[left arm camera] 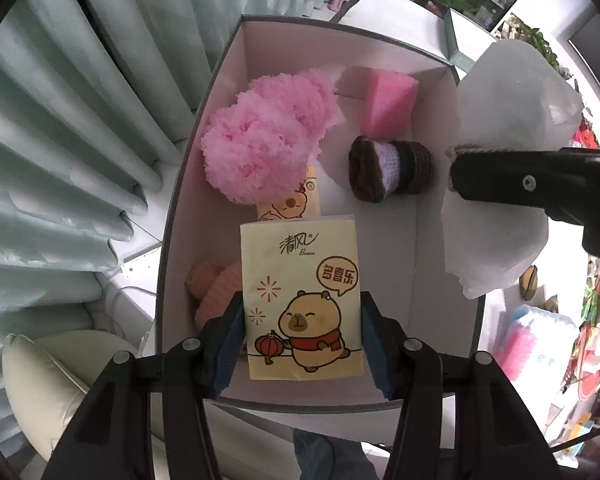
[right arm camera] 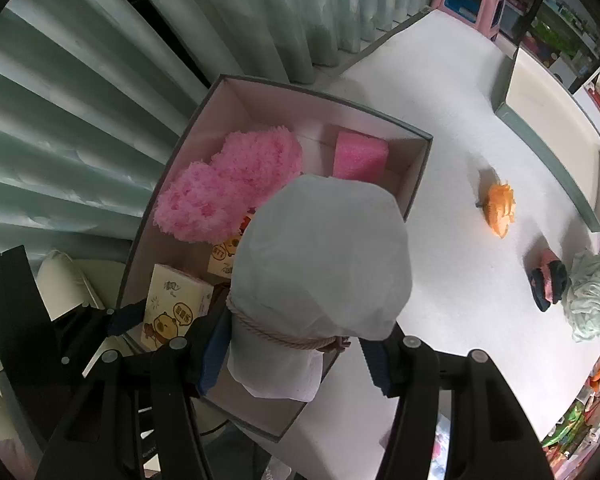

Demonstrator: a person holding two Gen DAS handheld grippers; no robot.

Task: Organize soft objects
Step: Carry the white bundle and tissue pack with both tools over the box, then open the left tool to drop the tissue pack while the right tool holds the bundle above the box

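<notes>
Left wrist view: my left gripper (left arm camera: pixel 303 344) clamps a yellow tissue pack (left arm camera: pixel 302 300) by its two long edges, above the near end of the grey storage box (left arm camera: pixel 168 248). I judge the pack light and compressible; its film wrapper looks slick, so a hold across the lower half, where the blue pads (left arm camera: pixel 231 344) already bear, should keep it from tilting. Inside the box lie a fluffy pink pompom (left arm camera: pixel 266 136), a pink sponge block (left arm camera: pixel 386 102), a brown-and-lilac knitted cupcake (left arm camera: pixel 392 170), a peach knitted toy (left arm camera: pixel 216 290) and a second tissue pack (left arm camera: pixel 290 200) partly under the pompom.

Right wrist view: my right gripper (right arm camera: pixel 296 354) is closed on a white wrapped bundle (right arm camera: pixel 320 256), gripping just below the pink cord (right arm camera: pixel 284 340) that ties its neck. The bundle hangs over the box's right wall (right arm camera: pixel 416 168). I judge it soft and bulky, its thin wrapping liable to crease or tear; the corded neck is the firmest place to hold, and the swollen head should not be squeezed. Whether its contents are heavy cannot be told.

Still out on the white table (right arm camera: pixel 440 120) are an orange knitted piece (right arm camera: pixel 500 210), a dark-and-pink knitted item (right arm camera: pixel 548 284) and a pale green mesh puff (right arm camera: pixel 592 296), the last two touching. All look light and yielding. A shallow grey lid (right arm camera: pixel 556 120) lies beyond them.
</notes>
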